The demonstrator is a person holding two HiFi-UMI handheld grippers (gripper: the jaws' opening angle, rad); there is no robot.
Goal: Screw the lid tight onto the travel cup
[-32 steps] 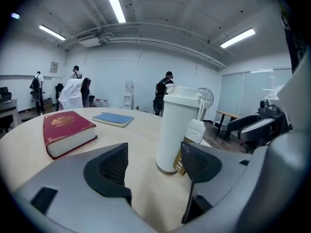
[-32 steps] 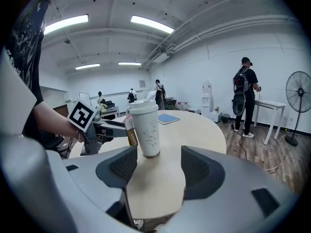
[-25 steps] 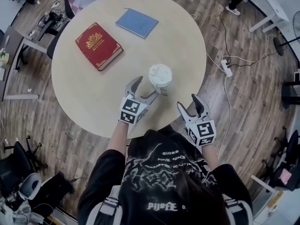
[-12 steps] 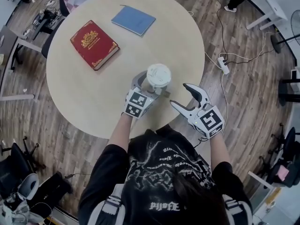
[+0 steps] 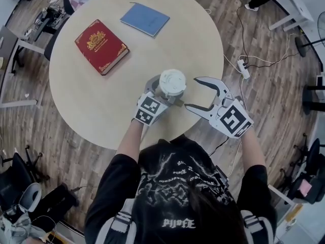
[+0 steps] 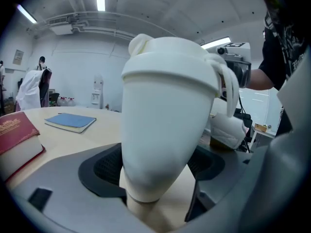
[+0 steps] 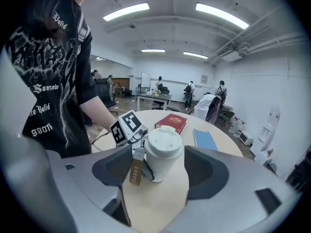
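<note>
A white travel cup (image 5: 172, 83) with its white lid (image 5: 173, 79) on top stands upright near the front edge of the round table (image 5: 91, 100). My left gripper (image 5: 162, 90) reaches around the cup's lower body from the front left. In the left gripper view the cup (image 6: 163, 130) fills the gap and both dark pads lie against it. My right gripper (image 5: 192, 92) hovers just right of the cup, turned on its side. Its jaws have just been opening and hold nothing. In the right gripper view the cup (image 7: 163, 154) stands ahead of the jaws, a brown tag (image 7: 134, 173) hanging from it.
A red book (image 5: 101, 46) and a blue notebook (image 5: 145, 20) lie on the far half of the table. A power strip (image 5: 244, 71) and cables run over the wooden floor to the right. Desks and chairs stand around the table.
The left gripper has moved forward until its jaws stand around the cup. The right gripper has risen, rolled onto its side, come closer to the cup's right and spread its jaws wider.
</note>
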